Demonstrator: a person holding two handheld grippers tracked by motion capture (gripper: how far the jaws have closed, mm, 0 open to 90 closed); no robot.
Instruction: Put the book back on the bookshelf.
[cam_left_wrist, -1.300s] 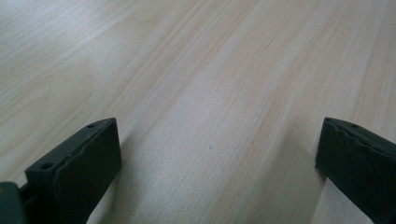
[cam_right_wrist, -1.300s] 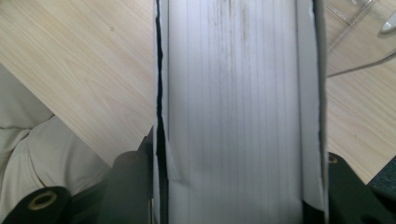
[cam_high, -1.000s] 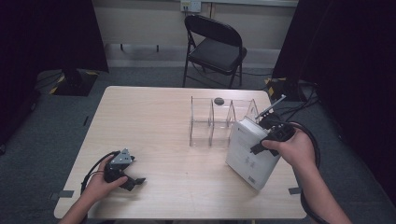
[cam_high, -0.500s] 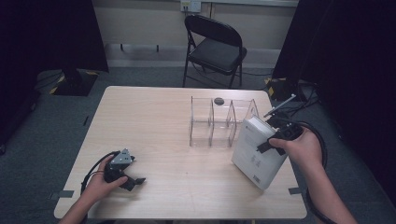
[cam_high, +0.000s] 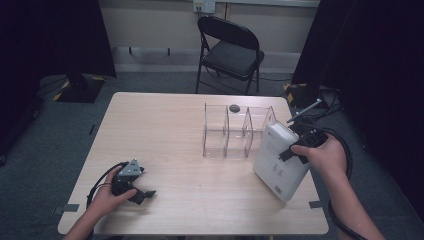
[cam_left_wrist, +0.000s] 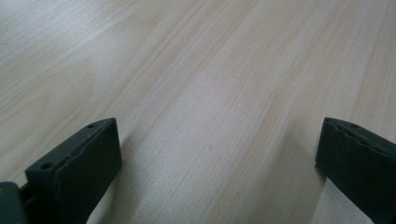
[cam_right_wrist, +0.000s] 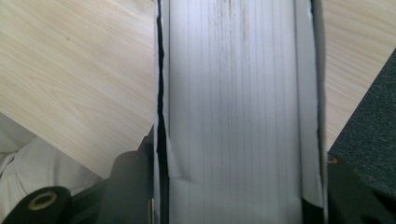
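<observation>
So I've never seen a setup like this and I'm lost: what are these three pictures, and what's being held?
A person sits at a wooden table with a hand-held gripper in each hand. One picture looks down from above; the other two come from cameras riding on the grippers. The left gripper rests on the table, jaws open, holding nothing. The right gripper is clamped on the edge of a thick white book, tilted up beside a clear divided rack. Its own camera shows the page edges between its jaws.

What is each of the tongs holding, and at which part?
Right tongs clamp the white book across its thickness, at its upper edge. Left tongs hold nothing.
</observation>
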